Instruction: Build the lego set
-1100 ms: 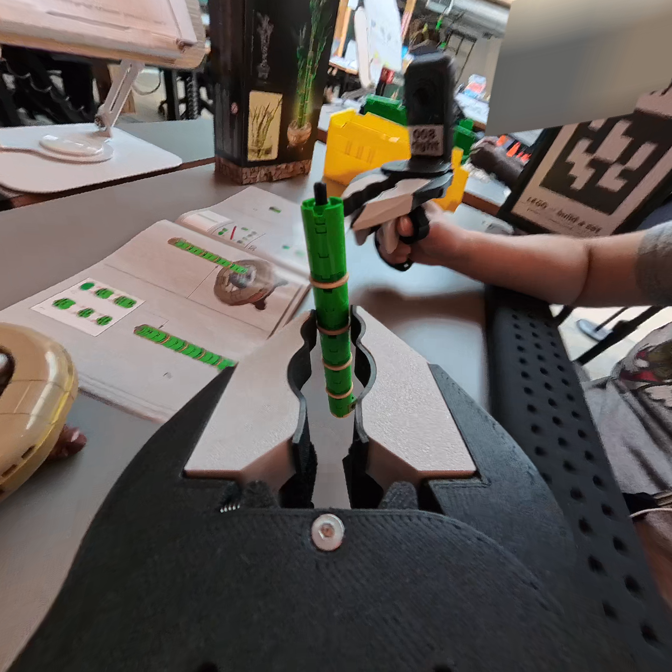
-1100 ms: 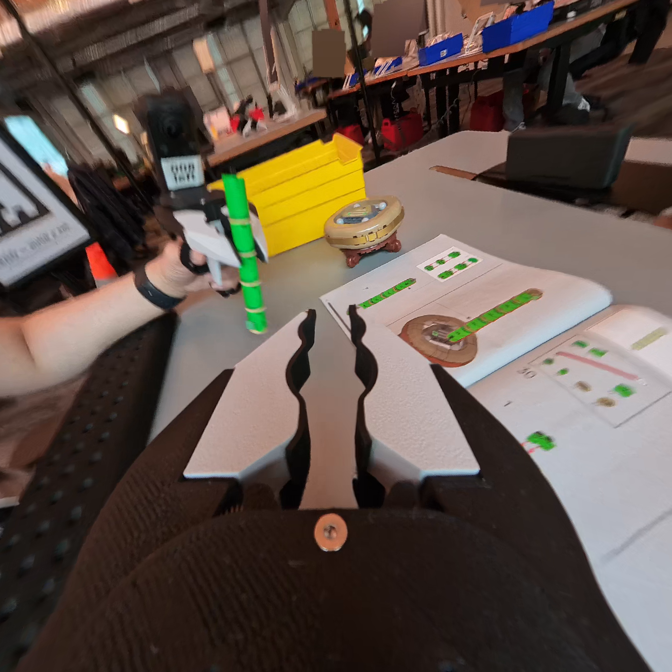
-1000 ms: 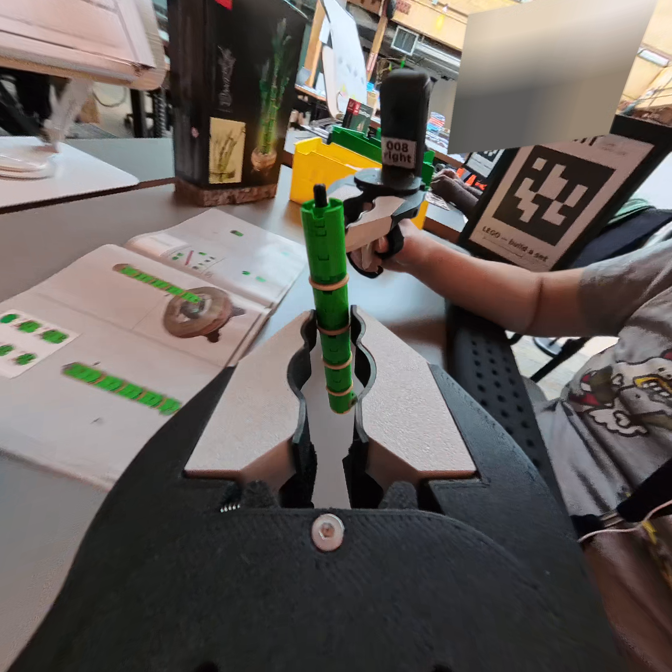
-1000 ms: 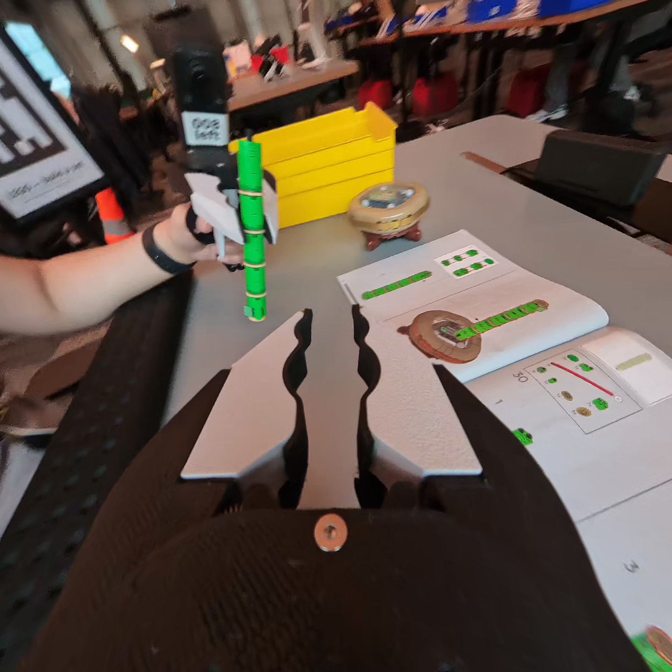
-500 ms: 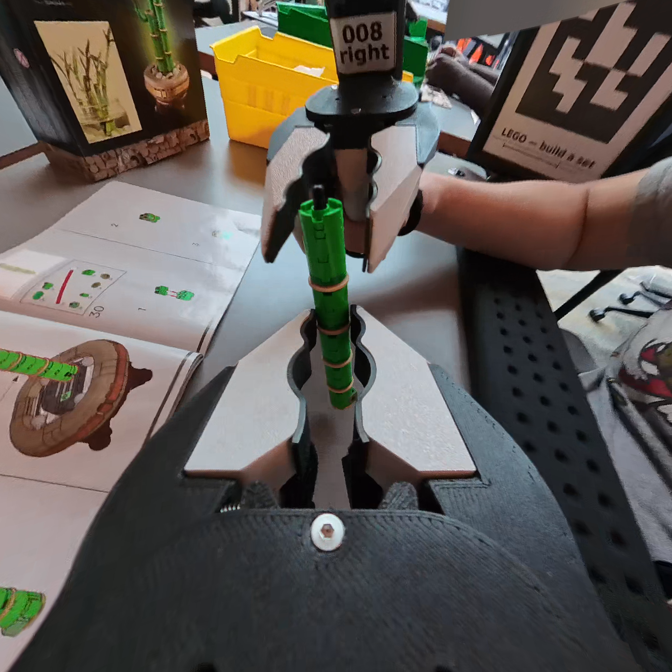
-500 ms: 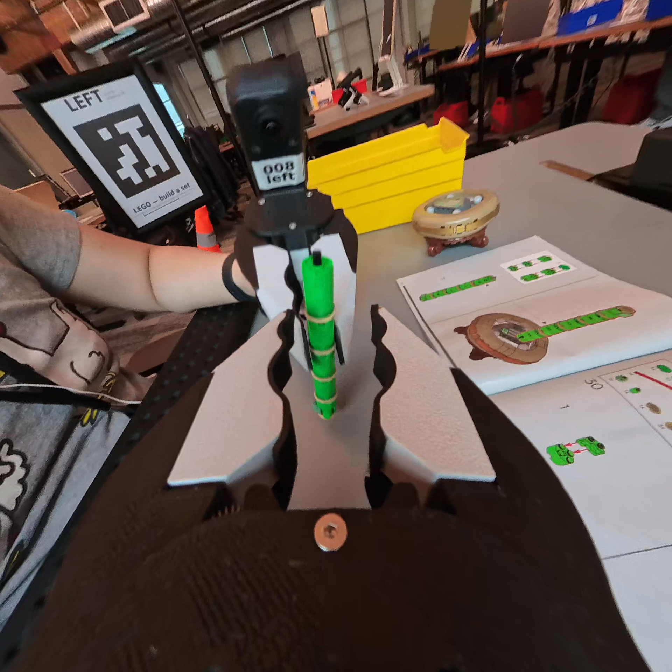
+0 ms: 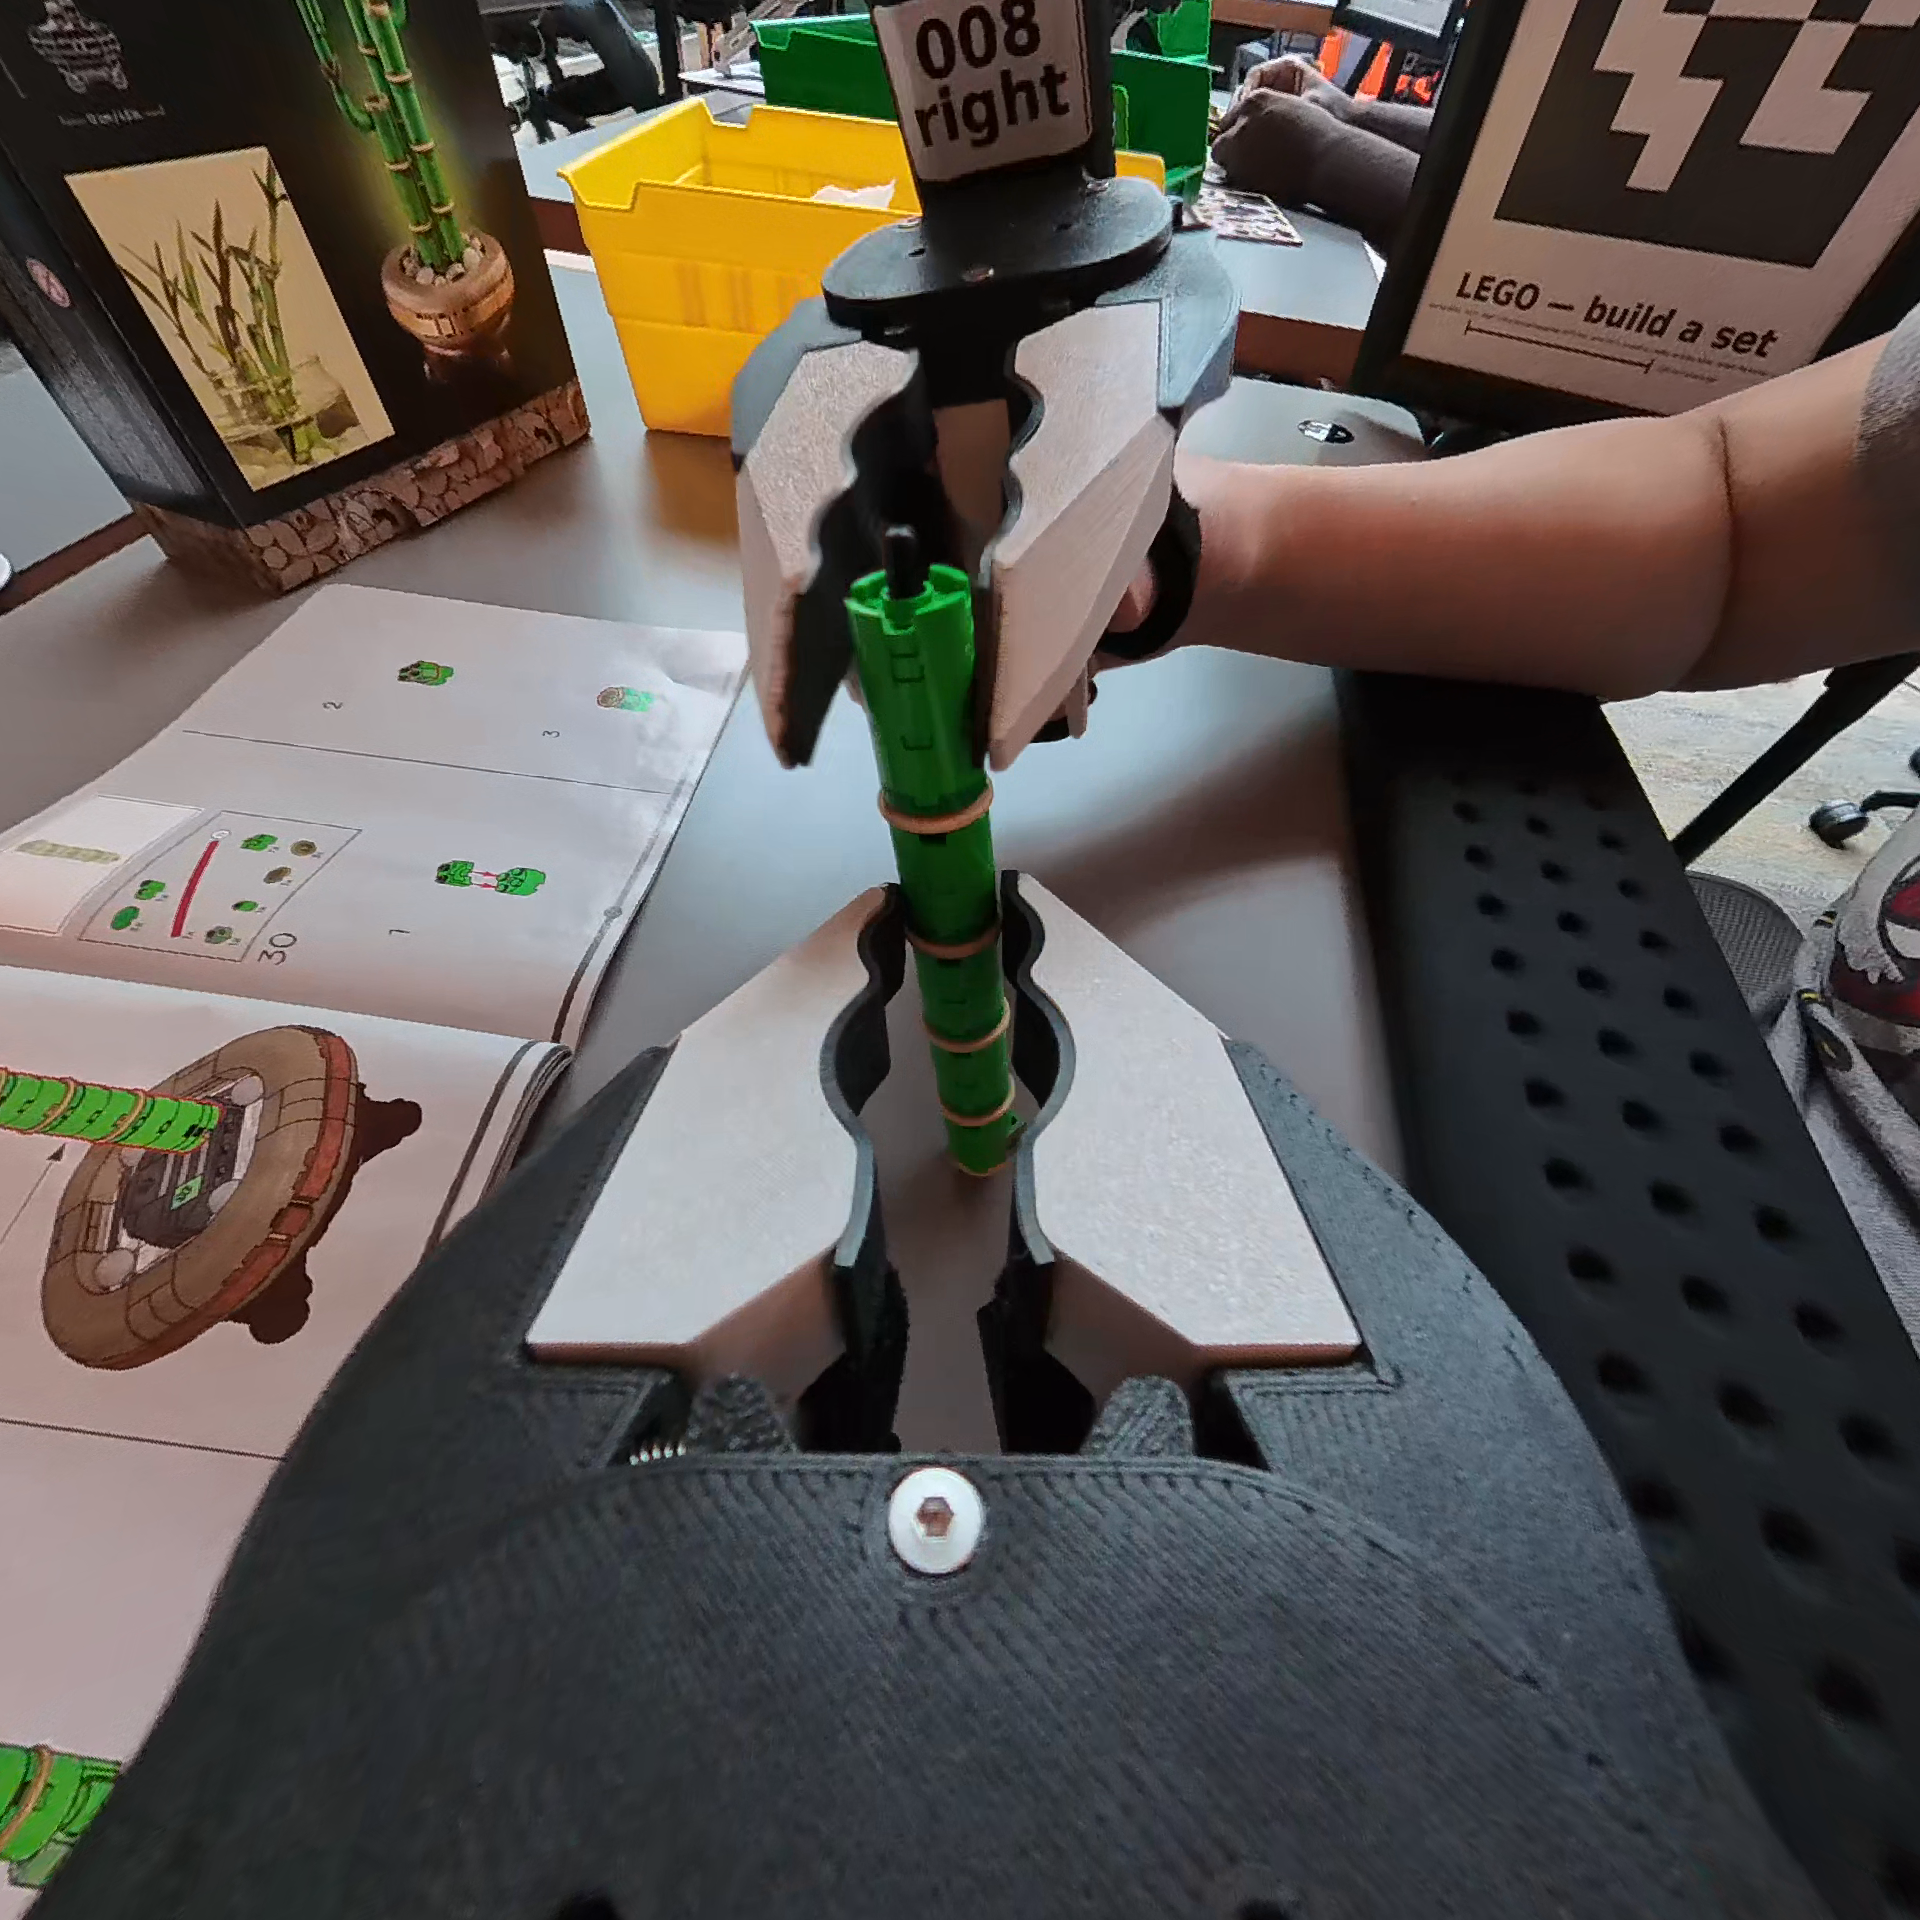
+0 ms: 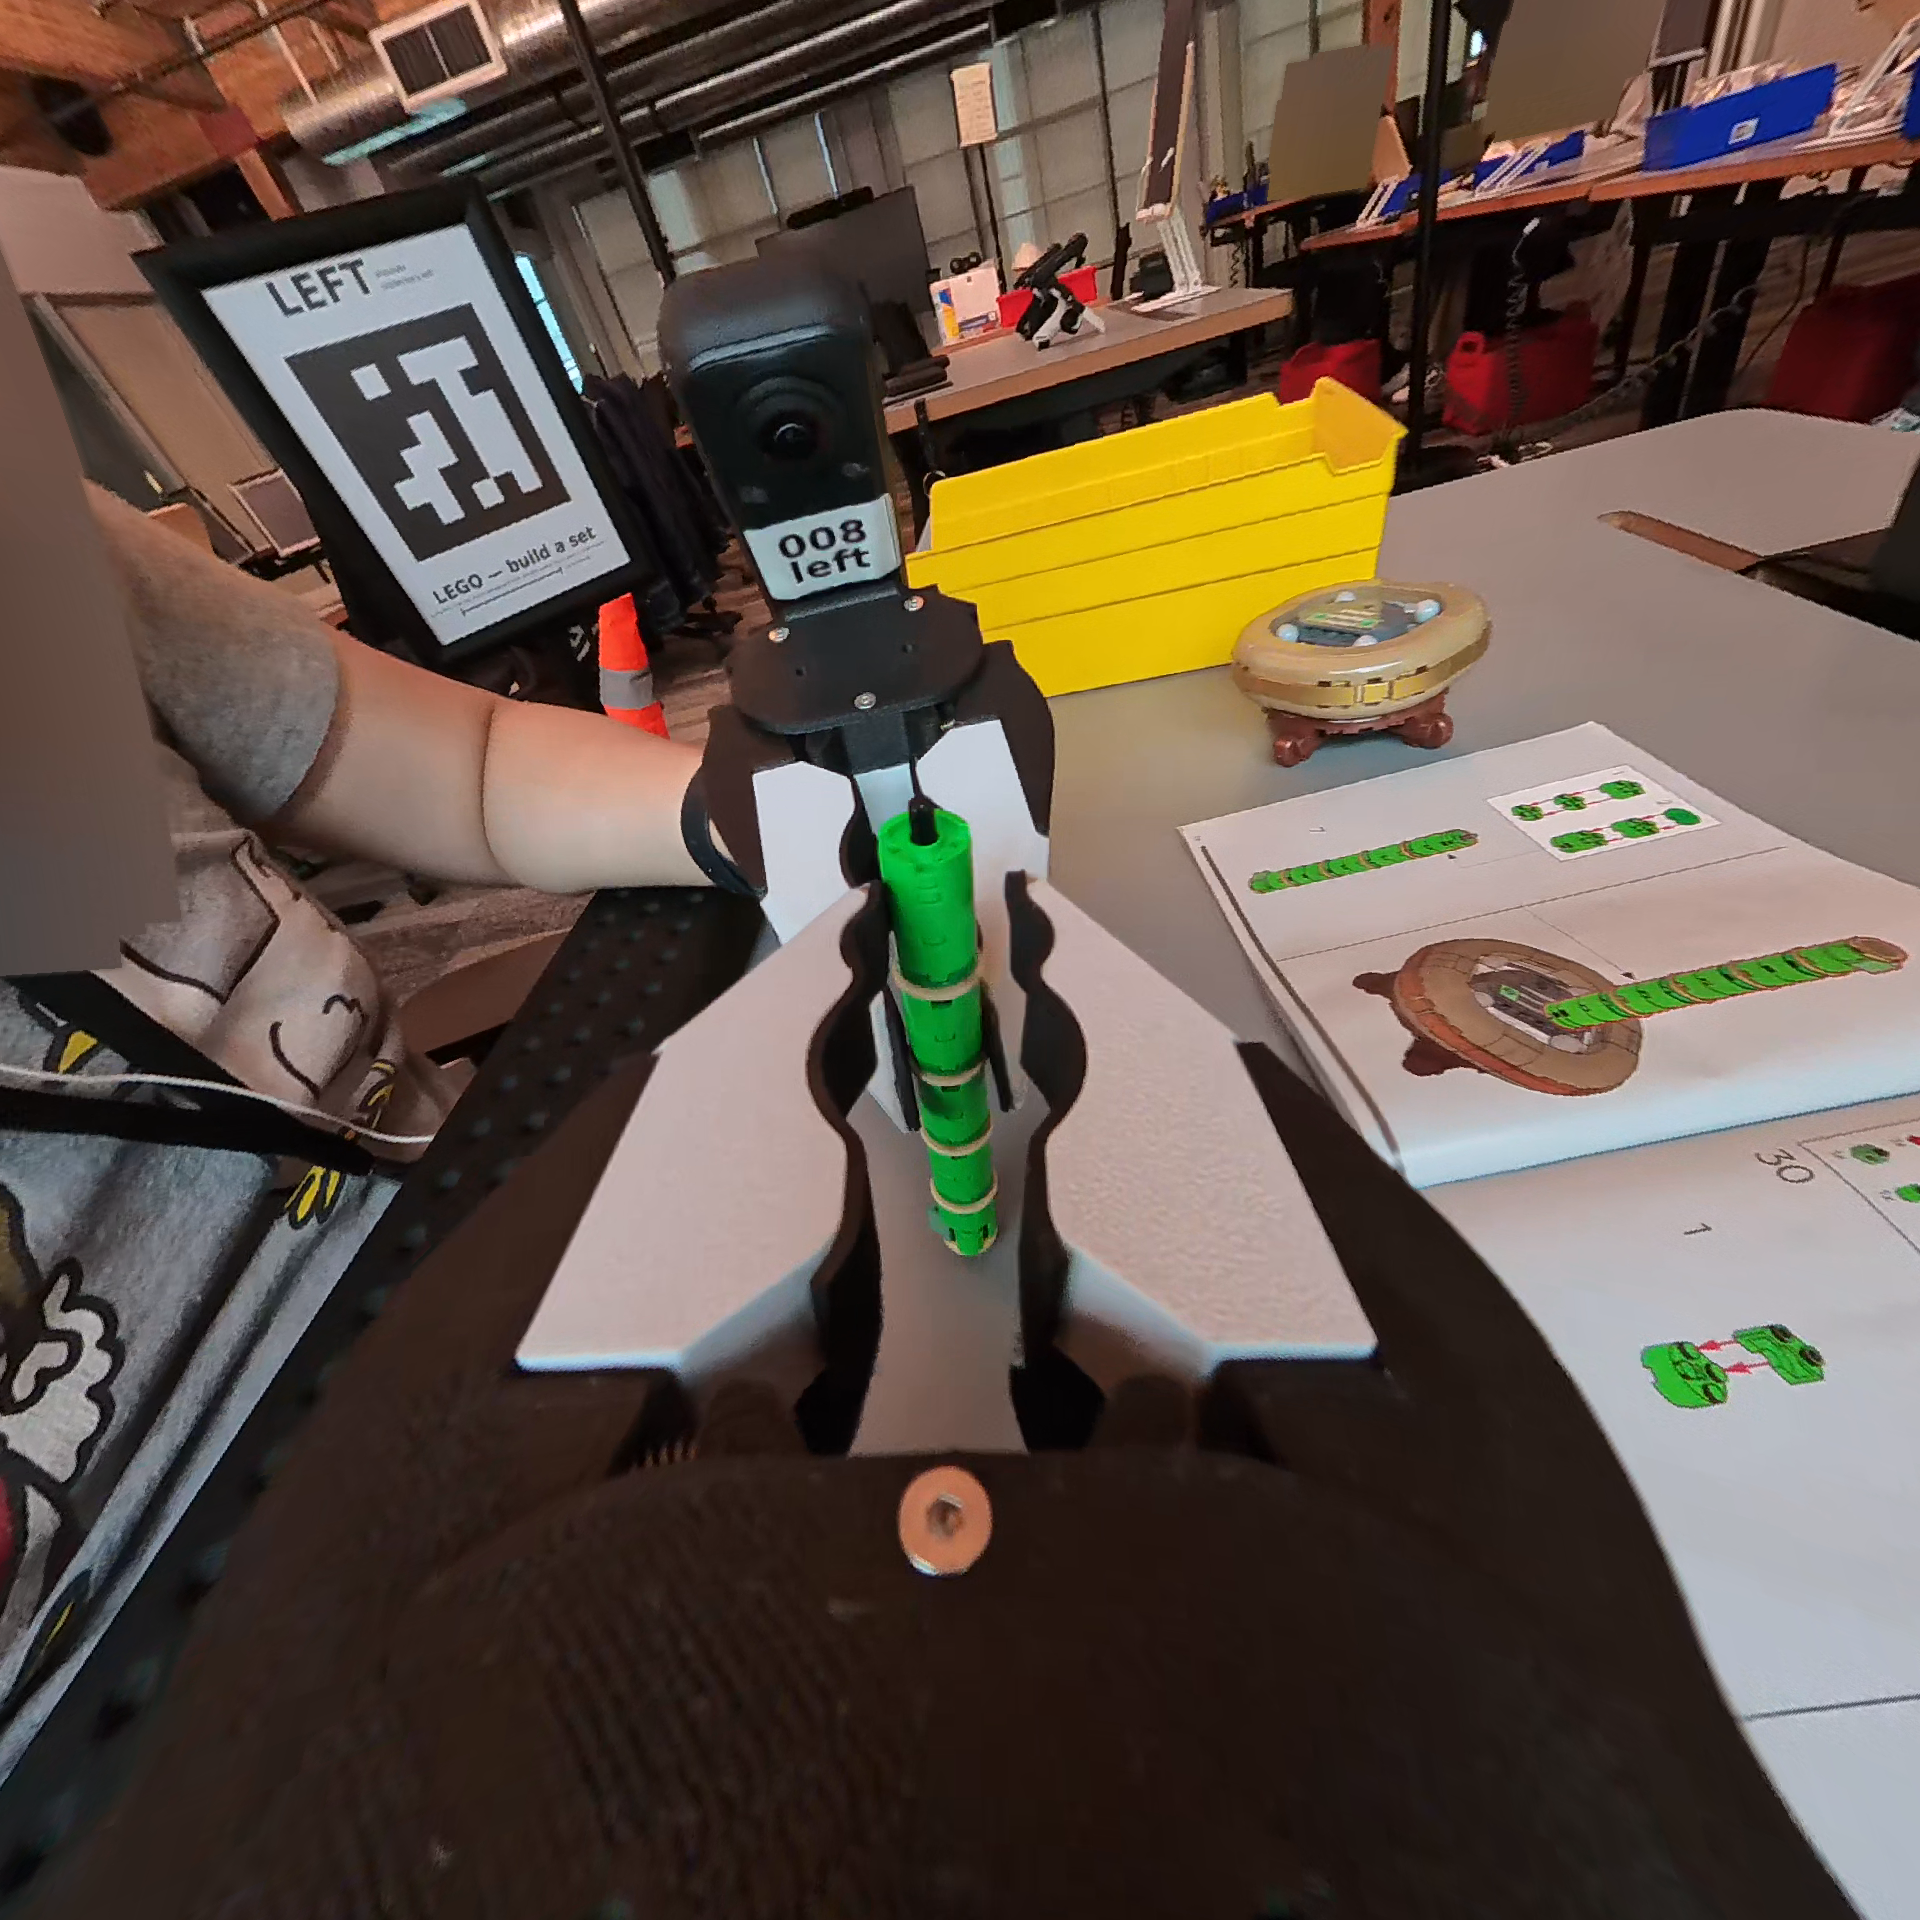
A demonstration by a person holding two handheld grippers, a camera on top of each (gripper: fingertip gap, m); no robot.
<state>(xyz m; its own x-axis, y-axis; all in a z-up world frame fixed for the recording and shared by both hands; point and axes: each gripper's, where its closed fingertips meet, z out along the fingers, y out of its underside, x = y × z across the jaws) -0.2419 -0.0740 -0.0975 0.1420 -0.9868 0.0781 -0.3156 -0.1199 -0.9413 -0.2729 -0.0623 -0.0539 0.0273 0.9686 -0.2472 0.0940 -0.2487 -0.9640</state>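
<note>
A green bamboo stalk [image 7: 935,831] of stacked round Lego pieces with tan rings stands upright in the air, a black axle tip at its top. My left gripper [image 7: 951,894] is shut on the stalk's lower part. My right gripper [image 7: 904,748] faces it, open, with its fingers on either side of the stalk's upper part and small gaps showing. In the right wrist view the stalk [image 8: 940,1039] stands between my right gripper's [image 8: 940,894] open fingers, with the left gripper [image 8: 948,1107] behind it. A tan round pot base [image 8: 1361,649] sits on the table.
An open instruction booklet [image 7: 312,831] lies on the grey table, also in the right wrist view [image 8: 1558,935]. A yellow bin [image 8: 1153,540] and the set's box [image 7: 281,260] stand behind. A black perforated mat [image 7: 1621,1143] lies at the near edge. Framed marker signs [image 8: 416,416] stand nearby. Some 5 cm of space lies between my two pairs of fingers. Both grippers' tips are roughly 25 cm from the tan round pot base [image 8: 1361,649].
The two grippers have come together. My right gripper, off to the side a second ago, now has its open fingers around the stalk's upper part. The left still holds the stalk.
</note>
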